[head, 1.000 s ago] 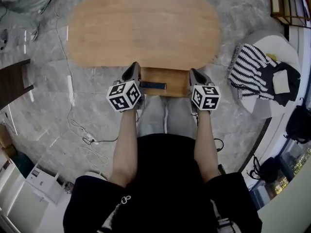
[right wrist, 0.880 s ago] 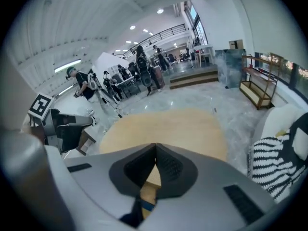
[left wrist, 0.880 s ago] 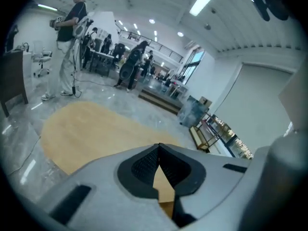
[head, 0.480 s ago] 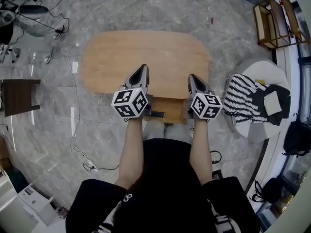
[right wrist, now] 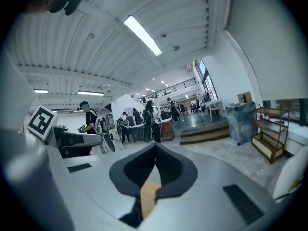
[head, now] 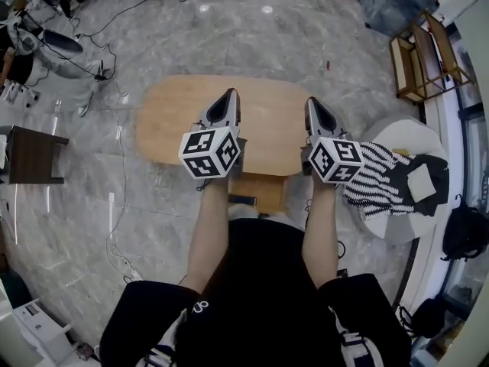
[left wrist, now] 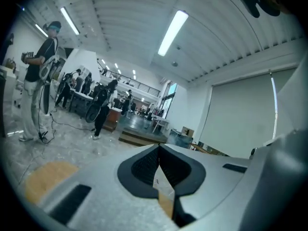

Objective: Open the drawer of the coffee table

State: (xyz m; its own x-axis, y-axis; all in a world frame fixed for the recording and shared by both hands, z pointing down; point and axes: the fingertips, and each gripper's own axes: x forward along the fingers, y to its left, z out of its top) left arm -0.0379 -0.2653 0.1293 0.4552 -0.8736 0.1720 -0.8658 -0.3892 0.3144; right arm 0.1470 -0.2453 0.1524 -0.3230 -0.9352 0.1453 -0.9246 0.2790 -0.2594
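Torso (head: 260,297) in black nearest, on the near side of the coffee table (head: 172,121), with 2 bare forearms (head: 210,235) reaching toward it. At the end of each forearm, 1 marker cube (head: 210,153).

Drawer (head: 258,188) next, standing out from the middle of the table's near edge, between the 2 forearms, dark handle (head: 243,199) on its front. Touched by neither gripper.

Left gripper (head: 231,94) held over the table's left-middle part, right gripper (head: 312,102) over its right part, both above the wooden top and pointing away from the person. Fingers of each pressed together tip to tip, nothing pinched between them. In both gripper views, only a sliver of tan wood under the closed tips.

Just right of the table, a black-and-white striped cloth (head: 374,178) on a white seat (head: 405,138). Beyond the table's far right corner, a wooden shelf (head: 420,52). Left of the table, a dark side table (head: 30,155) and cables (head: 114,197) across the grey marbled floor (head: 252,29).

Far beyond the table, in both gripper views, standing people (left wrist: 38,81) by workbenches under strip lights (left wrist: 172,30).
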